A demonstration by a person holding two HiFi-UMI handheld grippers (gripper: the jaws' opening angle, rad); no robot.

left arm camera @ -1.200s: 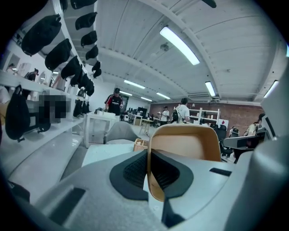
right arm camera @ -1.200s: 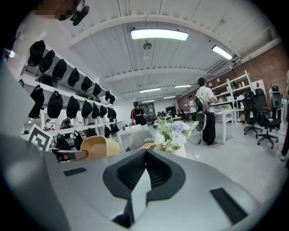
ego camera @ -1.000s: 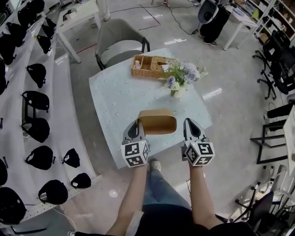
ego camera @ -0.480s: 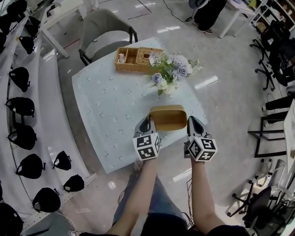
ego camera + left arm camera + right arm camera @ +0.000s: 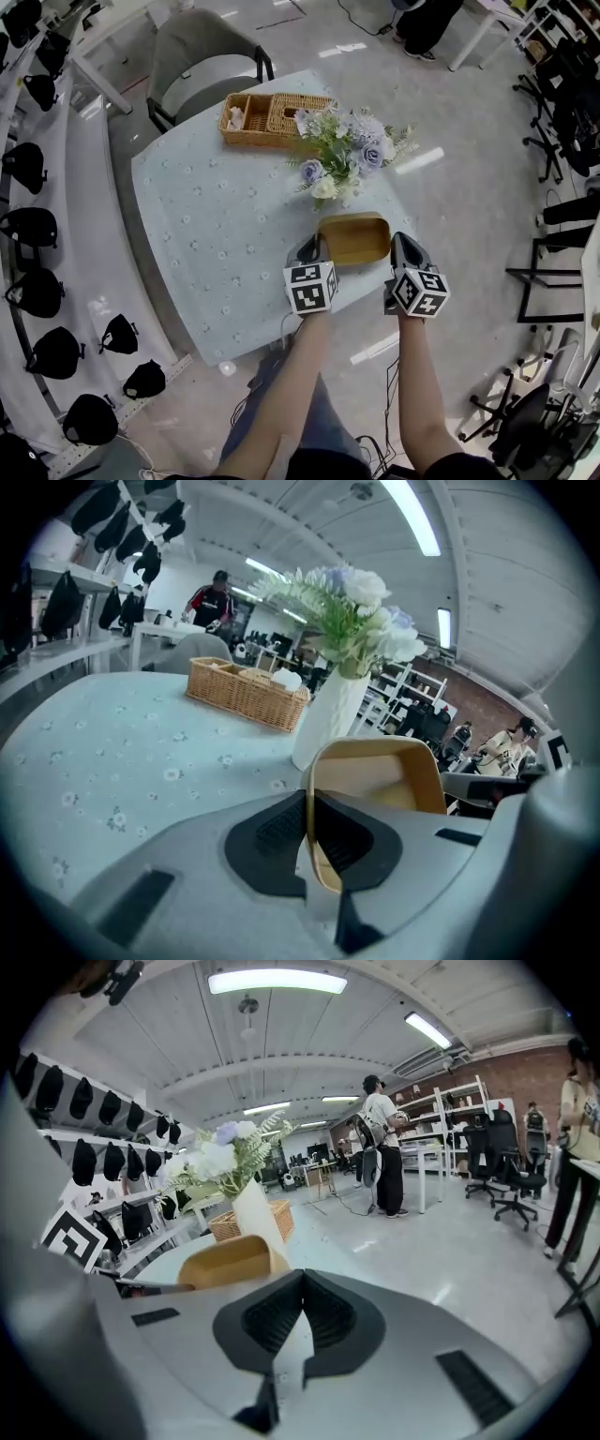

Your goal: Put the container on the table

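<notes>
- Head view: a table [image 5: 216,234] with a pale flowered cloth fills the middle of the frame. The tan container [image 5: 354,238] is over the table's lower right edge, just below a vase of flowers [image 5: 342,155]. Whether it touches the cloth cannot be told.
- The left gripper [image 5: 314,247] is at the container's left end and the right gripper [image 5: 403,246] just beside its right end. A wicker basket [image 5: 272,115] sits at the top edge of the table, with a grey chair [image 5: 202,61] behind it. Black caps [image 5: 33,225] line the shelves along the left side.
- Left gripper view: the left gripper [image 5: 309,810] pinches the container's [image 5: 380,780] thin side wall at lower centre. The white vase [image 5: 328,719] stands right behind it and the basket [image 5: 246,692] is left of that.
- Right gripper view: the right gripper [image 5: 302,1290] has its pads pressed together with nothing between them. The container [image 5: 230,1260] lies to their left, in front of the vase [image 5: 258,1218].
</notes>
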